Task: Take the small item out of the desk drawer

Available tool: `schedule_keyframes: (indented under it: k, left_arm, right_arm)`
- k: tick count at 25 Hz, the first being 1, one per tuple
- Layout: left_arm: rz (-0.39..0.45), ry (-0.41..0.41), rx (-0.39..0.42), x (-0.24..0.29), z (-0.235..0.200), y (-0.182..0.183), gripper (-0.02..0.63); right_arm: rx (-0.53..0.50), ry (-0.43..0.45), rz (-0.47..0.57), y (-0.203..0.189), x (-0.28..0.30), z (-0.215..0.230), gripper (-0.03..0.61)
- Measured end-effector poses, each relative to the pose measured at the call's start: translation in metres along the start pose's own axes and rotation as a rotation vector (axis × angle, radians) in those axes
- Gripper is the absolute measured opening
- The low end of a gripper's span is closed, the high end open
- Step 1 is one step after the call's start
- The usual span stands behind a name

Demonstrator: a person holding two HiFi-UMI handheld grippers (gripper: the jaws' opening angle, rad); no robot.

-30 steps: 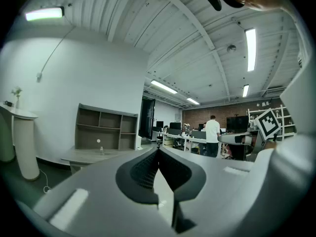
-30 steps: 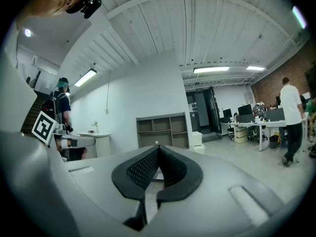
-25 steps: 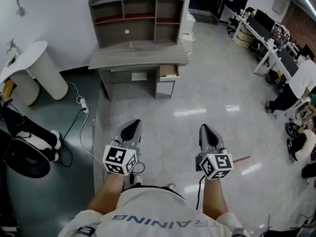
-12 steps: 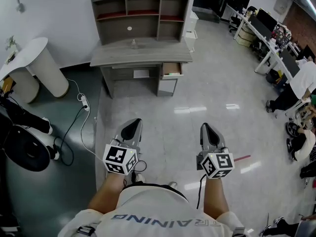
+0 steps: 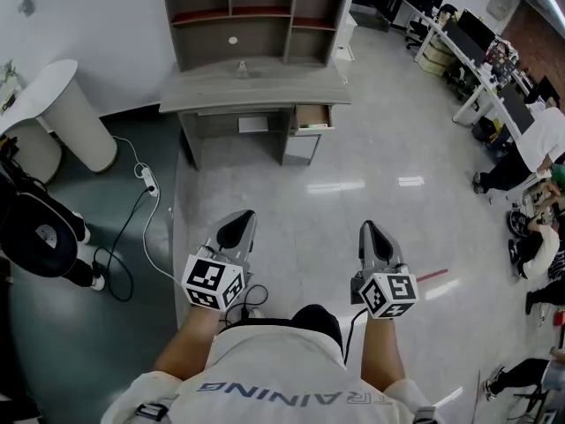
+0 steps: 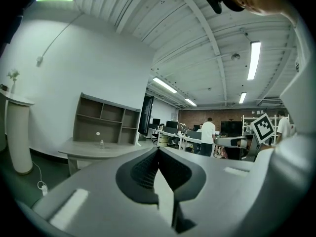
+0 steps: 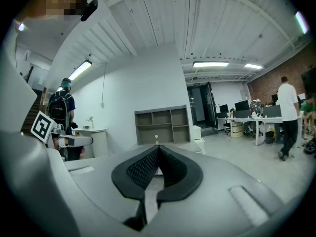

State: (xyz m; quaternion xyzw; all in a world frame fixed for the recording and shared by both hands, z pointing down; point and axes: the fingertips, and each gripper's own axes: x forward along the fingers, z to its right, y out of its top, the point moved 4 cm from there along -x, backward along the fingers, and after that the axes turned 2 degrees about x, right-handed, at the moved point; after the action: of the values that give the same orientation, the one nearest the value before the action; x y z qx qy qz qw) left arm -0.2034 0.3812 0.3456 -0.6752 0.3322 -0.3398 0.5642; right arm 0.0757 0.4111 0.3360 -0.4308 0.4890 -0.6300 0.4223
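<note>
Holds left claw [image 5: 235, 229] and right claw [image 5: 372, 235] clenched empty, well short of the tabletop [image 5: 256, 92], whose right-hand drawer [image 5: 313, 117] juts open lengthwise toward the camera.

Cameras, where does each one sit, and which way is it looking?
Head view: on the person's head, looking steeply down at the floor, the desk and its open drawer; both forearms, the left gripper and the right gripper show.
Left gripper view: on the left gripper, looking across the room along its shut jaws toward the desk.
Right gripper view: on the right gripper, looking along its shut jaws toward the desk.
Shared: all three see the desk.
</note>
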Motion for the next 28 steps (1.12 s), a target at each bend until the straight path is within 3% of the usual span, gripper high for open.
schedule_keyframes:
  k: [7,13,28]
  left_arm:
    - [0.002,-0.020,-0.004,0.041,-0.028,0.003,0.000]
    - [-0.020,0.037,0.008,0.099,-0.057,0.005,0.000]
    - [-0.086,0.109,0.038,0.311,-0.056,0.023,0.000]
  right_arm:
    - [-0.009,-0.009,-0.024,0.003,0.046,0.010,0.014]
    - [0.000,0.034,-0.028,0.002,0.119,0.043,0.014]
    - [0.036,0.105,-0.080,0.030,0.279,0.208,0.014]
